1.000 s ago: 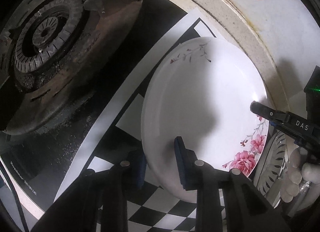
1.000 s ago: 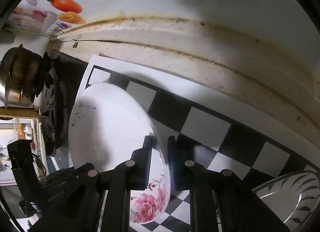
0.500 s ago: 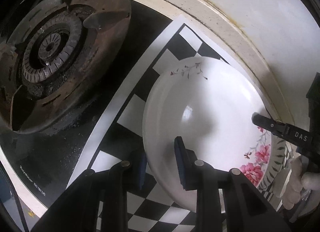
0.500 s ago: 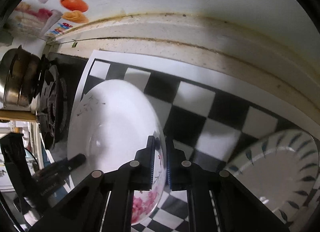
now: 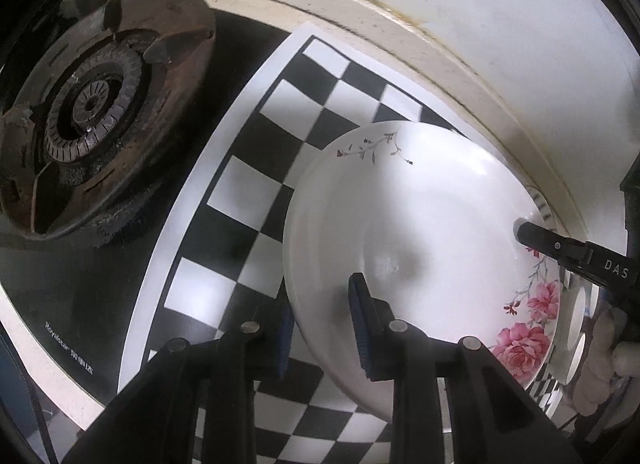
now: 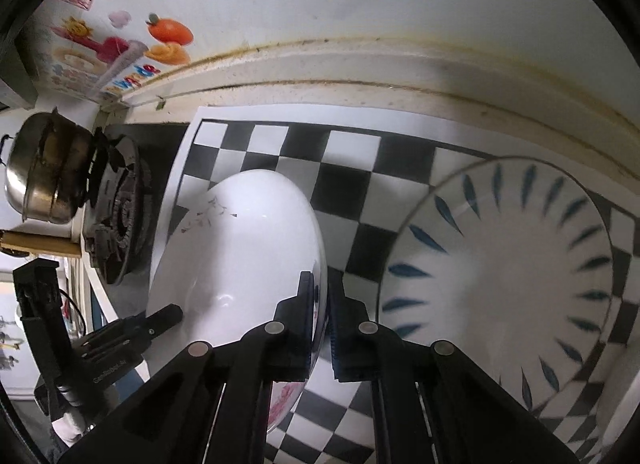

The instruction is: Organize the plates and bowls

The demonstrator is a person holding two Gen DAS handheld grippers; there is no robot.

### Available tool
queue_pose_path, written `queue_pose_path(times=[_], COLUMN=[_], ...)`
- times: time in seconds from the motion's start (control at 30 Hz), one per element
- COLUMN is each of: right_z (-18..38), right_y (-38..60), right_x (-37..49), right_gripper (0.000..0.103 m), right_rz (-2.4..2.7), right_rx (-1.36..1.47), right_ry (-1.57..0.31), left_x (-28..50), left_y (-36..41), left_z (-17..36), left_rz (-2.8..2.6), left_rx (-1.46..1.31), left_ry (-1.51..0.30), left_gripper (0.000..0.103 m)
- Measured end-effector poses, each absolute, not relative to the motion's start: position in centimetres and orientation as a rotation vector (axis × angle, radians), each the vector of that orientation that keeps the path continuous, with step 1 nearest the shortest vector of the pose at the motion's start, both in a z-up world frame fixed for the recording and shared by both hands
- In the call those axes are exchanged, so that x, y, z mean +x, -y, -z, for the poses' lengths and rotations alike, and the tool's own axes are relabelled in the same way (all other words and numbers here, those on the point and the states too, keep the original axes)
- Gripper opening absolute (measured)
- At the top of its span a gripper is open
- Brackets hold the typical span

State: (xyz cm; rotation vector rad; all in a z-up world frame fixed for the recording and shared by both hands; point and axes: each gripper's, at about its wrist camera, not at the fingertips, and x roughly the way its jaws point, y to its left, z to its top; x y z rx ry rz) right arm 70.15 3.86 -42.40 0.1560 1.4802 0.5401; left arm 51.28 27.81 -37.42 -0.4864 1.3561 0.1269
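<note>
A white plate with pink flowers (image 5: 420,224) is held above the checkered mat (image 5: 288,144). My left gripper (image 5: 320,324) is shut on its near rim, one pad above and one below. My right gripper (image 6: 322,324) is shut on the opposite rim of the same plate (image 6: 240,256); its finger shows in the left wrist view (image 5: 560,244). A white plate with blue leaf marks (image 6: 500,272) lies on the mat just right of the flowered plate, and its rim peeks out under the flowered plate's right edge (image 5: 542,204).
A rusty gas burner (image 5: 92,112) sits on the black stove left of the mat. A steel pot (image 6: 44,172) stands on the far burner. The wall ledge (image 6: 400,68) runs close behind the mat.
Both grippers have carried the flowered plate rightward, away from the burner, toward the blue-leaf plate. More of the checkered mat now shows to its left.
</note>
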Motion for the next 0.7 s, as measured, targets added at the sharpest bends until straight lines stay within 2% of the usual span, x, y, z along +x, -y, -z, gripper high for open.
queue_pose_path(times=[0.7], right_z=[33.7], right_y=[9.9], right_x=[56.5], right_gripper=[0.008], right_rz=[-0.386], right_rx=[0.352], right_ry=[-1.308], left_x=[46.3], left_y=[-18.8], left_z=[28.5], left_rz=[0.150], left_rx=[-0.301], left_ry=[-1.262], left_gripper=[0.023])
